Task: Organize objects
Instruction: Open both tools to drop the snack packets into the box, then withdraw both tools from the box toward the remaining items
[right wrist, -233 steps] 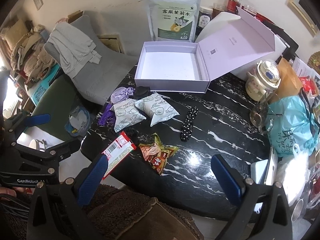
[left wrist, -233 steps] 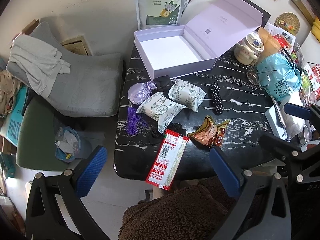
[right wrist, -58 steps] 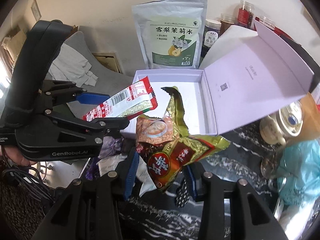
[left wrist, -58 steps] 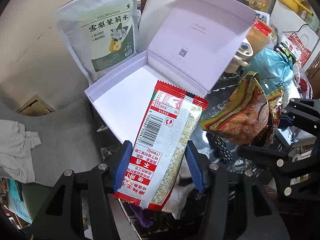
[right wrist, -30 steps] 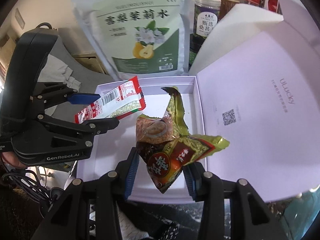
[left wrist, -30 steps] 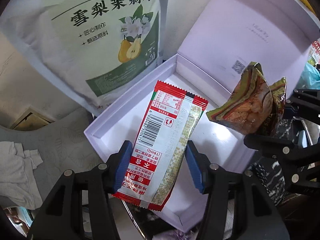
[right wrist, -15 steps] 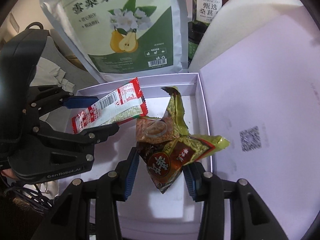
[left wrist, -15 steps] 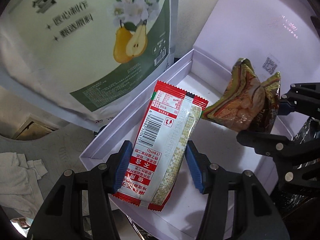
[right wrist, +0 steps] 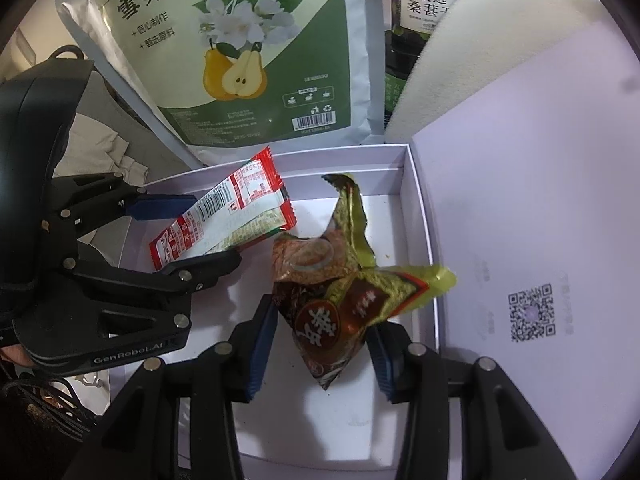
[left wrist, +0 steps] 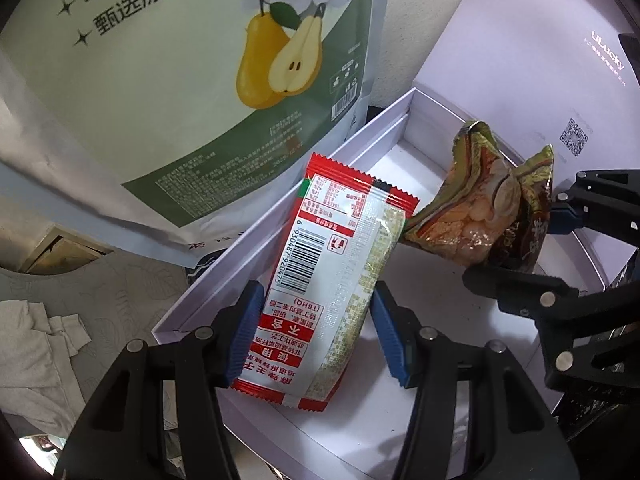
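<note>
White cardboard floor of the open lilac gift box fills the foreground; above it the left gripper clamps a red-and-white barcoded snack packet; the right gripper pinches a crumpled gold-and-brown foil packet; behind stands 1 large pear-printed pouch.

We are in a lived-in home: a large pear-and-blossom tea pouch stands against a plain wall at upper left of the right wrist view, a labelled jar beside it at top. A grey cushioned seat with crumpled pale clothing fills the lower left of the left wrist view, beside an open lilac gift box.
</note>
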### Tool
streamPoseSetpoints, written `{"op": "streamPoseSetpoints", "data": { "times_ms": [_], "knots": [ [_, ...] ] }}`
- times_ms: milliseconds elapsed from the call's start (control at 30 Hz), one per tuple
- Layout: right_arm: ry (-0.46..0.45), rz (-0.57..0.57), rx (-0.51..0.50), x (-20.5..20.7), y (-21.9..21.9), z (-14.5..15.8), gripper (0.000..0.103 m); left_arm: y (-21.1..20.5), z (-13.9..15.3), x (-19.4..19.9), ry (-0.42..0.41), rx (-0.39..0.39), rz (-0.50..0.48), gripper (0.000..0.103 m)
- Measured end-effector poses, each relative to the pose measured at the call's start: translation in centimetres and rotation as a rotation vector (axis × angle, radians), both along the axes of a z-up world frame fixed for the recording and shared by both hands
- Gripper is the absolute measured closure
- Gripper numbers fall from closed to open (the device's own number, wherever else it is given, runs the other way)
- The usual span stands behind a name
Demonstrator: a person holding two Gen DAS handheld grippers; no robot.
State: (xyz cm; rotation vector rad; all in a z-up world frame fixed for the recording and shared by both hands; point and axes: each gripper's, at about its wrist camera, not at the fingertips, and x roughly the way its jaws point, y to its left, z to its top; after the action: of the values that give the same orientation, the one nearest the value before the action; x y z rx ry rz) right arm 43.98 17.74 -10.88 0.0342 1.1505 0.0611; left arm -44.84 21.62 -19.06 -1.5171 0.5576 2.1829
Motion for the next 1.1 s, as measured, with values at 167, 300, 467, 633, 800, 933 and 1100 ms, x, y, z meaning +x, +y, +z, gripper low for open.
{"op": "streamPoseSetpoints", "data": {
  "times_ms": [167, 300, 467, 633, 800, 933, 1100],
  "knots": [
    [0.003, 0.002, -0.002, -0.5, 0.2, 0.2, 0.048, 0.5, -0.4, -0.2, -0.012, -0.015, 0.026, 0.046],
    [-0.002, -0.016, -0.018, -1.3, 0.4, 0.8, 0.048, 1.0, -0.1, 0.0, -0.002, -0.008, 0.03, 0.044],
    [-0.022, -0.028, -0.035, -2.4, 0.8, 2.2, 0.048, 1.4, 0.9, 0.5, 0.037, 0.0, 0.039, 0.039],
    [-0.046, -0.148, -0.061, -2.9, 0.8, 4.1, 0.048, 1.9, 2.2, 0.3, 0.048, 0.016, 0.055, 0.039],
    [-0.075, -0.17, -0.068, -4.3, 0.7, 5.7, 0.048, 1.4, 3.9, 2.3, 0.063, 0.039, 0.073, 0.039],
    [-0.106, -0.183, -0.086, -4.9, 1.4, 7.4, 0.048, -0.8, 6.5, 3.1, 0.092, 0.051, 0.087, 0.039],
    [-0.144, -0.201, -0.107, -6.5, 2.2, 9.4, 0.042, -1.7, 10.3, 4.8, 0.117, 0.085, 0.114, 0.039]
  ]
}}
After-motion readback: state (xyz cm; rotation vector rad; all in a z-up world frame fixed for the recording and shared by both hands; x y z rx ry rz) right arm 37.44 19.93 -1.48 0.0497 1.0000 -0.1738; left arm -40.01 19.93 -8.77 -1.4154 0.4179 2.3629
